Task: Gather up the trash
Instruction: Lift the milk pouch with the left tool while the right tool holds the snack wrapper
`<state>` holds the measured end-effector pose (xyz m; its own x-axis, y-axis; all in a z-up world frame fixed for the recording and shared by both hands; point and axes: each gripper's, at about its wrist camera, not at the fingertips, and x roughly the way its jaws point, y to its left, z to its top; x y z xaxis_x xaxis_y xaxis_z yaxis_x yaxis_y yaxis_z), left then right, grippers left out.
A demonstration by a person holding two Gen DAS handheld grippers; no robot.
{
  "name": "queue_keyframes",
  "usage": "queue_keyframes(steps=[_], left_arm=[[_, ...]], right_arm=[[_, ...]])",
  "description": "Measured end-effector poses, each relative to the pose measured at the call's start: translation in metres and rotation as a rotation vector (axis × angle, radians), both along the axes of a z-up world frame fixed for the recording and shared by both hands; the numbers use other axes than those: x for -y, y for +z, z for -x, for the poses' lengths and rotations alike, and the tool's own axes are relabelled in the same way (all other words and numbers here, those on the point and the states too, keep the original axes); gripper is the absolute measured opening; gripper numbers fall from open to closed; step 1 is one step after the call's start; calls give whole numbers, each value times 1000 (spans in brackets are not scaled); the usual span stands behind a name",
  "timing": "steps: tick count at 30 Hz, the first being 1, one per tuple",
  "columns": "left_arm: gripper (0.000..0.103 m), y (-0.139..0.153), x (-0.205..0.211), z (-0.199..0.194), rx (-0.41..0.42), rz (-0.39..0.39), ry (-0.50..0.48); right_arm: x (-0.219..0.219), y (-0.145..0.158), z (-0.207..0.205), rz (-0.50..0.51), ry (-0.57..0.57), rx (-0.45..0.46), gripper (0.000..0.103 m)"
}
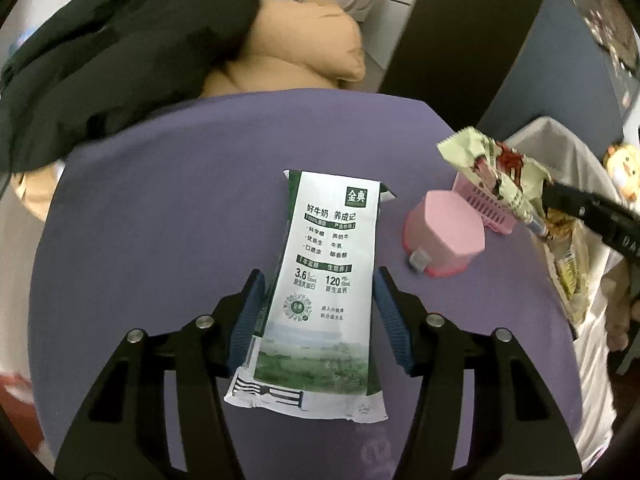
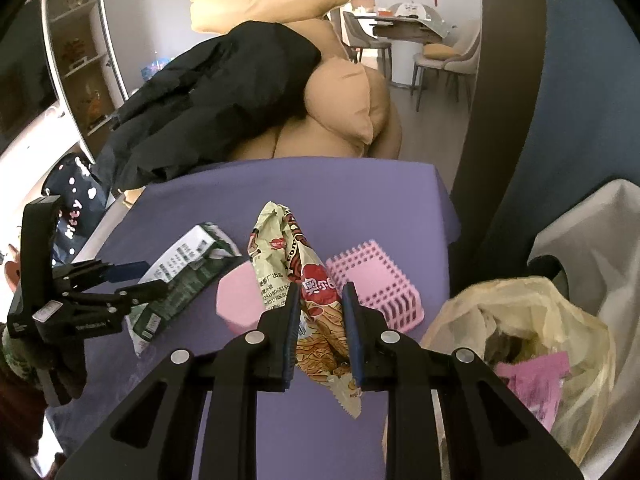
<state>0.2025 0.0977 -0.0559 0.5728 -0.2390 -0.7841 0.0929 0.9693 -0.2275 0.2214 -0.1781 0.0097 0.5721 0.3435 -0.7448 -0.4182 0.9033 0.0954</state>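
A purple table [image 1: 160,208] takes most of both views, with a beige sofa [image 2: 352,120] and a dark coat [image 2: 208,112] behind it. At the table's right edge a yellowish trash bag [image 2: 520,320] stands open, with some waste already inside.

On the table lies a flattened milk carton [image 1: 324,288], and beside it a pink cup [image 1: 444,236] turned upside down and a small pink basket [image 2: 376,284].

The left gripper [image 1: 320,292] has its two pads on each side of the carton; they look just beside its edges, and I cannot tell if they already press. The right gripper [image 2: 320,308] is clamped on a crumpled snack wrapper [image 2: 304,280] and holds it above the table, near the bag.

I think the step in hand is to bring the wrapper over the bag's mouth before letting go, because the light wrapper can fall outside. The left pads should close fully on the thin carton, which may slip or bend.
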Motion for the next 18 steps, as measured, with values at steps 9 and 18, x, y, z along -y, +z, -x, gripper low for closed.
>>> queue_keyframes(steps=[9,18], left_arm=[[53,2,-11,38,-44,38,25],[53,2,-14,52,-42,80,40]], right_arm=[[1,-24,28,55,-7,-51,21],[-8,-29,43,50,47,-94,22]])
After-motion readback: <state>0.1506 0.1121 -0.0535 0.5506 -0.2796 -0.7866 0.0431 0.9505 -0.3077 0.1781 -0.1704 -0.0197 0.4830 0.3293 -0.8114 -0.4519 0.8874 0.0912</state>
